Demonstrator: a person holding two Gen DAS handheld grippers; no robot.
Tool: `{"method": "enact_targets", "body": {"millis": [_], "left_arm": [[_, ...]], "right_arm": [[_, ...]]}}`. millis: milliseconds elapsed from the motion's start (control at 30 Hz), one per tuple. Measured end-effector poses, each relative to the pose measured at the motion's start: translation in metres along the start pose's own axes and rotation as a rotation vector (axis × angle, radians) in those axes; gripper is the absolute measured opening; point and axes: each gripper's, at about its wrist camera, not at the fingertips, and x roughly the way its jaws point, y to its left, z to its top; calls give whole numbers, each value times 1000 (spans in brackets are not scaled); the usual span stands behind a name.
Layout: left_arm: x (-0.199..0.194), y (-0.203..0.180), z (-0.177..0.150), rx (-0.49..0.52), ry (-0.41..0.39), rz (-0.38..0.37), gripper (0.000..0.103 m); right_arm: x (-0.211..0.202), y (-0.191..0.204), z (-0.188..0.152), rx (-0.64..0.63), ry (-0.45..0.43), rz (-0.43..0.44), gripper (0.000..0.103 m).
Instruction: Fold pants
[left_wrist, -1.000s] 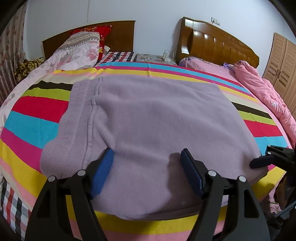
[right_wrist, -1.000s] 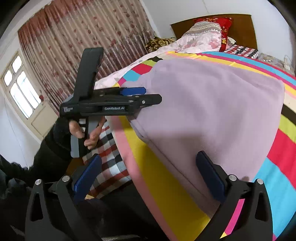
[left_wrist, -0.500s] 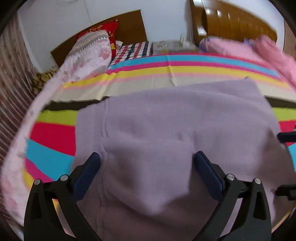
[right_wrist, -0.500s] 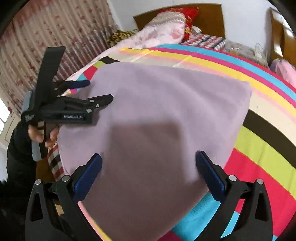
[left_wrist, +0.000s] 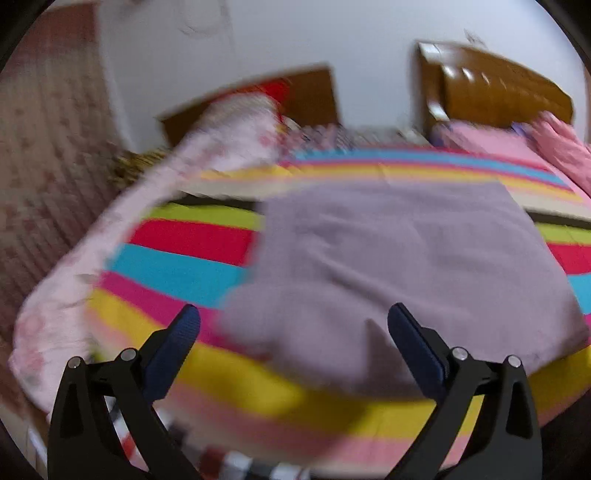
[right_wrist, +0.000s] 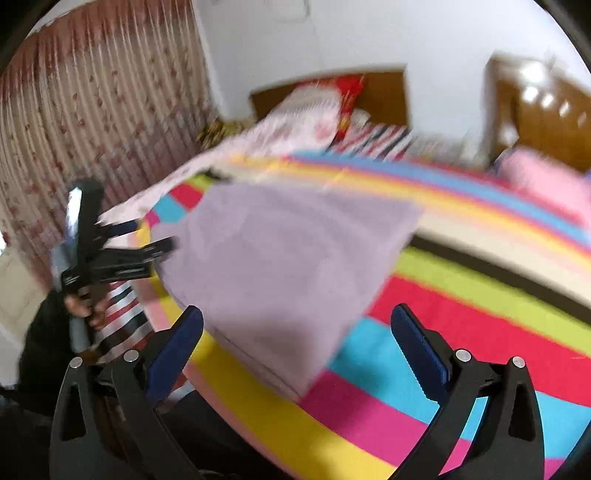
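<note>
Both grippers, left gripper (left_wrist: 293, 325) and right gripper (right_wrist: 296, 323), gape empty above the folded pants' (left_wrist: 406, 258) near edge; motion blur smears the striped bedspread (right_wrist: 461, 332).

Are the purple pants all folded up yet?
Nearly, it looks like. The purple pants already lie as a flat folded rectangle on the striped bedspread. Nothing is in hand: the left gripper and right gripper are both open. Whether another fold is left, I cannot tell.
</note>
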Motion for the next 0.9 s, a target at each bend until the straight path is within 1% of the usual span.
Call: {"method": "enact_targets", "body": {"millis": [33,67,100,167,233,300,333,367,400,467,500,533,600,633,700,767,833,900], "left_arm": [[-26,12,-2,-31,-72,28,102],[-45,20,-3,-57,-126,45,102],[-63,27,-3,-83,-179,60,102],[-101,38,-6,-142,-296,81,102],[-131,42,-7,-213,-394,82,102],[-145,42,-6,-282,-437,52,102],[-149,42,-6,-330,-458,9,102],[-151,39,-8,-365,-471,-14,102],[-150,34,-12,-403,-479,-22,102],[-146,24,-18,-444,-459,-2,102],[-141,17,-21,-455,-432,4,102],[-134,7,-25,-455,-388,-6,102],[-122,-11,-32,-444,-320,-34,102],[-118,-23,-36,-423,-291,-41,102],[-111,-43,-41,-356,-253,-28,102],[-108,-63,-43,-266,-222,-50,102],[-111,-79,-44,-201,-228,-47,102],[-119,-89,-46,-167,-254,-63,102]], "right_arm": [[-19,3,-1,-15,-60,-39,99],[-38,7,-1,-28,-129,-78,99],[-62,12,-2,-37,-229,-116,99],[-89,20,-4,-33,-358,-144,99],[-105,27,-8,-24,-445,-158,99],[-107,31,-12,-21,-457,-164,99],[-104,34,-16,-19,-447,-169,99],[-97,37,-19,-22,-427,-172,99],[-90,38,-24,-27,-402,-178,99],[-71,41,-39,-34,-311,-186,99],[-60,42,-47,-35,-258,-174,99],[-54,45,-54,-40,-232,-173,99],[-43,47,-65,-60,-177,-202,99],[-38,45,-70,-70,-148,-226,99],[-37,38,-75,-45,-136,-238,99],[-41,27,-79,15,-143,-241,99],[-45,18,-82,67,-160,-257,99],[-49,11,-86,106,-171,-264,99]]}}
